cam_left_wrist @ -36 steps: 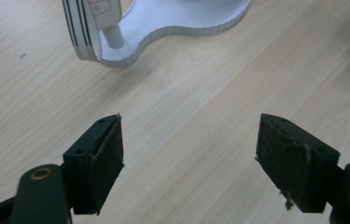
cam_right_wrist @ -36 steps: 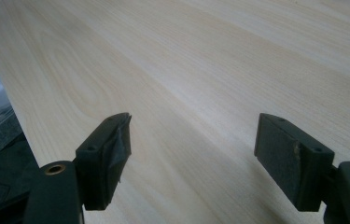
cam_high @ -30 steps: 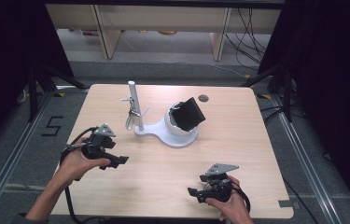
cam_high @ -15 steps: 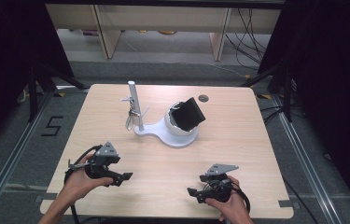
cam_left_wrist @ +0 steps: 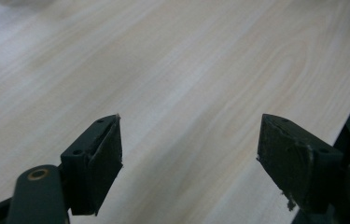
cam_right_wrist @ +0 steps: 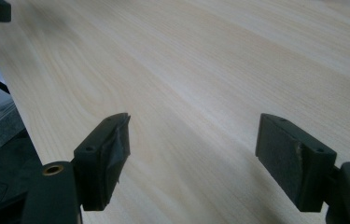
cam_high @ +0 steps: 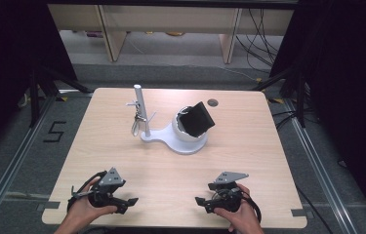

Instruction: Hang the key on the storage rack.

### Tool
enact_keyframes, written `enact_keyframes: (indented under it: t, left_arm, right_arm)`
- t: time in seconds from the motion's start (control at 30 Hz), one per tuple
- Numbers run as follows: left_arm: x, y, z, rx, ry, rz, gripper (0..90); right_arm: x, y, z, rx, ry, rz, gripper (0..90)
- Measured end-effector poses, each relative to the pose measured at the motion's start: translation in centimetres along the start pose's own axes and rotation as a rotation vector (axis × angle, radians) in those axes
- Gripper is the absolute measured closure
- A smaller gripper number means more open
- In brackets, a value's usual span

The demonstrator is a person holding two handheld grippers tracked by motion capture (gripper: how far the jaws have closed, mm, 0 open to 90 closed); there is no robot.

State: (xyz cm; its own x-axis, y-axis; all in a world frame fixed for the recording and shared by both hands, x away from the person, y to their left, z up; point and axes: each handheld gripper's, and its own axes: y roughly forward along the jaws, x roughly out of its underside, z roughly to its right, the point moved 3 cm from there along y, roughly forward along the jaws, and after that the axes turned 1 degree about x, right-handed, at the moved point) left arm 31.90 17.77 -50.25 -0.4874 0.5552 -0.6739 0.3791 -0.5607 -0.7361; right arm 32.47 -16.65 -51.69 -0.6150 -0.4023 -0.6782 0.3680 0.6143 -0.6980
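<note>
Both your left claw (cam_high: 131, 201) and right claw (cam_high: 199, 201) rest spread and empty at the tabletop's (cam_high: 249, 146) near edge; the white stand (cam_high: 174, 139) sits well ahead, so reach forward next.

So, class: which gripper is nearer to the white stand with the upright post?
Left, though narrowly. The left gripper sits at the table's near edge, below the white stand and left of it; the right gripper sits below it, slightly right.

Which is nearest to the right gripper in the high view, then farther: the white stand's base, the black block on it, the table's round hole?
From the right gripper:
1. White stand base, mid-table, up and left.
2. Black block, tilted atop the base.
3. Round hole, near the far edge.
</note>
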Motion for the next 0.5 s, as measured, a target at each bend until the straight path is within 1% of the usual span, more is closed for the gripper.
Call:
enact_keyframes:
  t: [0.03, 0.07, 0.1, 0.13, 0.17, 0.2, 0.23, 0.27, 0.3, 0.33, 0.37, 0.43, 0.47, 0.5]
  left_arm:
    - [0.2, 0.1, 0.3, -0.002, -0.007, 0.006, 21.7]
    - [0.5, 0.1, 0.6, -0.007, 0.007, 0.001, 21.7]
    - [0.6, 0.1, 0.7, -0.019, 0.013, 0.003, 21.7]
    - [0.8, 0.1, 0.8, -0.048, 0.026, 0.008, 21.7]
    - [1.0, 0.0, 1.0, -0.05, 0.019, 0.007, 21.7]
    - [1.2, -0.1, 1.2, -0.043, 0.026, 0.008, 21.7]
    - [1.4, -0.2, 1.5, -0.036, 0.013, 0.015, 21.7]
    - [1.5, -0.3, 1.6, -0.039, 0.015, 0.02, 21.7]
    - [1.7, -0.4, 1.7, -0.051, 0.029, 0.023, 21.7]
    - [1.9, -0.4, 1.9, -0.051, 0.02, 0.019, 21.7]
    - [2.0, -0.4, 2.0, -0.054, 0.032, 0.02, 21.7]
    - [2.3, -0.3, 2.4, -0.052, 0.029, 0.021, 21.7]
    - [2.4, -0.2, 2.6, -0.041, 0.025, 0.018, 21.7]
    - [2.5, -0.1, 2.6, -0.046, 0.017, 0.013, 21.7]
  right_arm:
    - [0.0, -0.1, -0.1, 0.006, 0.003, -0.002, 26.9]
    - [0.0, -0.1, 0.0, 0.004, -0.012, 0.007, 26.9]
    - [-0.1, -0.1, 0.0, 0.009, -0.024, 0.012, 26.9]
    - [-0.1, -0.1, -0.1, 0.001, -0.02, 0.01, 26.9]
    - [-0.1, -0.1, -0.2, 0.005, -0.026, 0.009, 26.9]
    - [-0.1, -0.1, -0.2, 0.005, -0.027, 0.008, 26.9]
    - [-0.1, -0.1, -0.2, 0.01, -0.035, 0.012, 26.8]
    - [-0.1, -0.1, -0.3, 0.004, -0.031, 0.01, 26.8]
    - [-0.1, 0.0, -0.4, -0.013, -0.032, 0.009, 26.8]
    - [-0.1, 0.0, -0.4, 0.005, -0.036, 0.008, 26.6]
    - [-0.1, 0.1, -0.4, 0.004, -0.033, 0.0, 26.6]
    - [0.0, 0.1, -0.5, 0.004, -0.039, 0.005, 26.6]
    - [-0.1, 0.1, -0.5, 0.003, -0.039, 0.006, 26.5]
    - [-0.1, 0.1, -0.5, 0.005, -0.046, 0.008, 26.4]
